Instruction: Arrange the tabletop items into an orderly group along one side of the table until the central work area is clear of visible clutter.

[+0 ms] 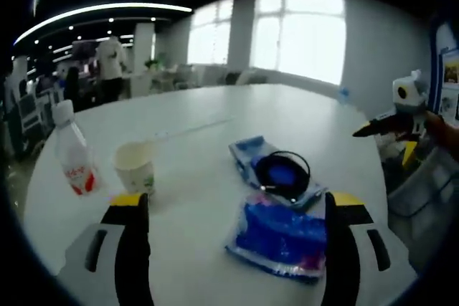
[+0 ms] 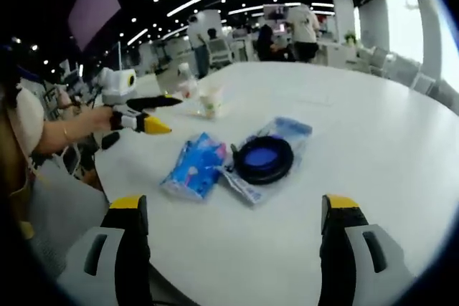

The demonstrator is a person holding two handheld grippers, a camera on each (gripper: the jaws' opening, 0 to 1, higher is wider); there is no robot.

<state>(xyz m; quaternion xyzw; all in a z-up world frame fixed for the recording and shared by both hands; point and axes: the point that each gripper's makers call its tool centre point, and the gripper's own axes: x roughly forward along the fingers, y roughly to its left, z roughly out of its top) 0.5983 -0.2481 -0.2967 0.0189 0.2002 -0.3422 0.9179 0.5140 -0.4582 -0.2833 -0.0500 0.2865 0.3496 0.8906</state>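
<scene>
- Both grippers, left [image 1: 237, 213] & right [image 2: 237, 213]: jaws apart, holding nothing.
- Blue plastic packets [image 1: 280, 238], black ring [image 1: 283, 170] mid-table; paper cup [image 1: 135, 166], clear bottle [image 1: 75, 152] nearer edge.
- Step: prob. pre-grasp; next: close on a packet, shift twd cup.

Bottle [image 1: 74, 154] label red, print unreadable; no legible text.

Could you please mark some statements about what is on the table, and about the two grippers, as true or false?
1. A black ring lies on the light blue packet. True.
2. The paper cup is tipped on its side. False: it stands upright.
3. The bottle stands beside the paper cup. True.
4. The left gripper is clamped on the dark blue packet. False: its jaws are open, holding nothing.
5. The right gripper holds the ring. False: it is open and empty.
</scene>
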